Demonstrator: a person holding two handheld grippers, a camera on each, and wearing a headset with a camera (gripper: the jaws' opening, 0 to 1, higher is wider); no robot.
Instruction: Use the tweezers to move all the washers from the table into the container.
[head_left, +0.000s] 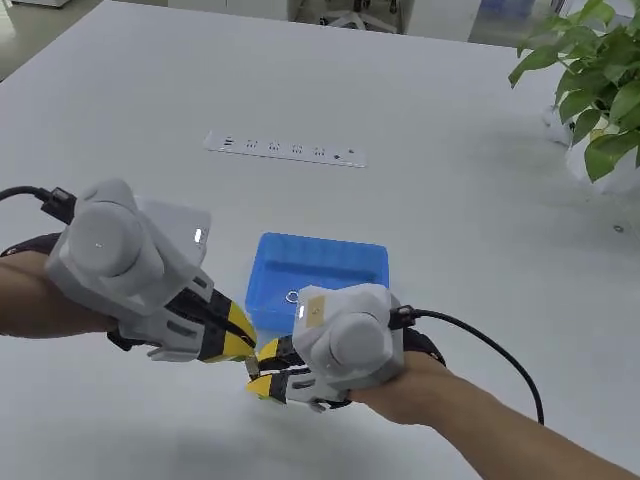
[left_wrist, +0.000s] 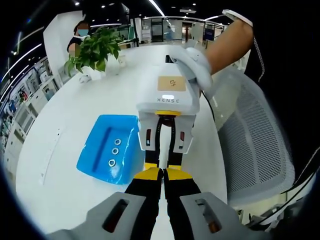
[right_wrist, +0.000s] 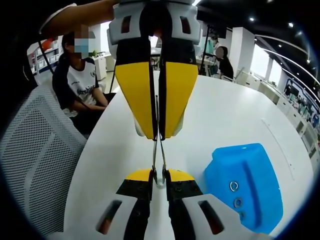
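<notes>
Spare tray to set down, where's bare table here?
Bare table lies between the power strip and the blue container, and right of it toward the plant. Crowded in front of it, where the left gripper and right gripper meet.

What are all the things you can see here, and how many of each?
table: one, white, under everything
container: one, blue, on the table
washers: three, silvery, inside the container
tweezers: one, metal, between the two grippers
power strip: one, white, far side of table
plant: one, green, table's far right
mesh chair: one, white, beside the table
seated person: one, dark-and-white shirt, past the chair
left gripper: one, white, yellow jaws, shut on tweezers
right gripper: one, white, yellow jaws, shut on tweezers
</notes>
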